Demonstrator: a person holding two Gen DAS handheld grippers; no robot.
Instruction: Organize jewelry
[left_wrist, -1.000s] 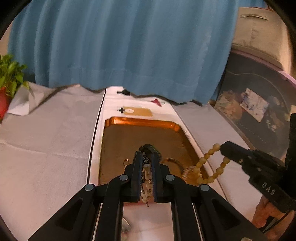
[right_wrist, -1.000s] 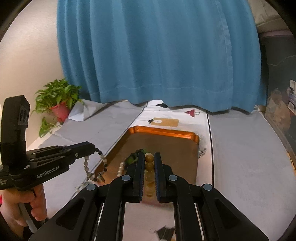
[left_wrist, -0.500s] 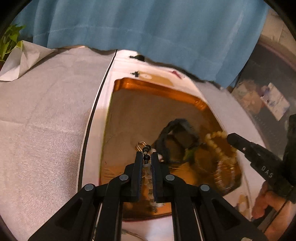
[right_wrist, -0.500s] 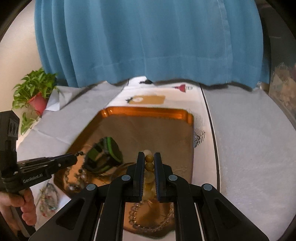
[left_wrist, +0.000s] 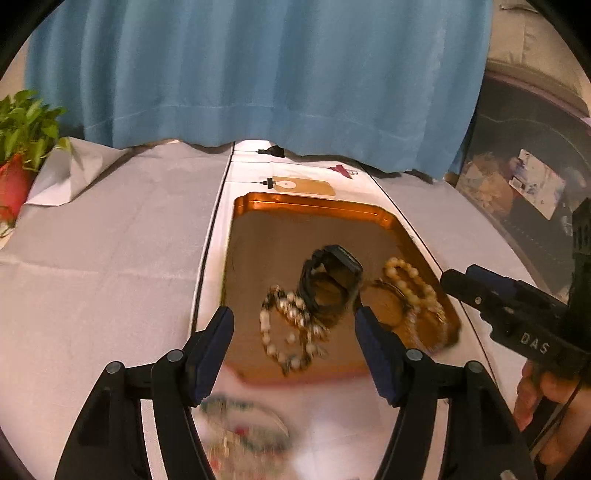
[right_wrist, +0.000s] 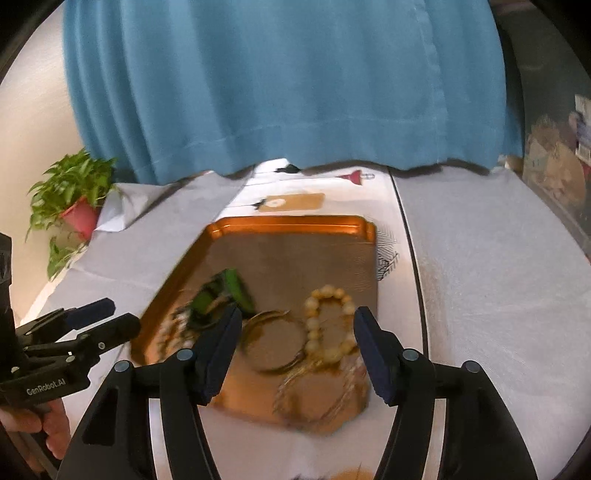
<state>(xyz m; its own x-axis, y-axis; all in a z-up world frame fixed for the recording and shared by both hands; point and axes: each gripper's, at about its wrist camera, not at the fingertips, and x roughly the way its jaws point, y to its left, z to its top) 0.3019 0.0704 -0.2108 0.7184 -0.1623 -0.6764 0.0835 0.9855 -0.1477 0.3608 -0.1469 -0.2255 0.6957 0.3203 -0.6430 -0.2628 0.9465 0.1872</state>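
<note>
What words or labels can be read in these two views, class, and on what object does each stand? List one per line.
"DAS": white letters on the body of the right gripper, seen in the left wrist view.
"GenRobot.AI": white letters on the body of the left gripper, seen in the right wrist view.
Printed papers behind the dark glass at the right: too small to read.
Tan tag beyond the copper tray: no legible text.

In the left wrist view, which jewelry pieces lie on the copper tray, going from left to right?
White and dark bead bracelet → black watch → thin gold bangle → yellow bead bracelet, all on the copper tray.
</note>
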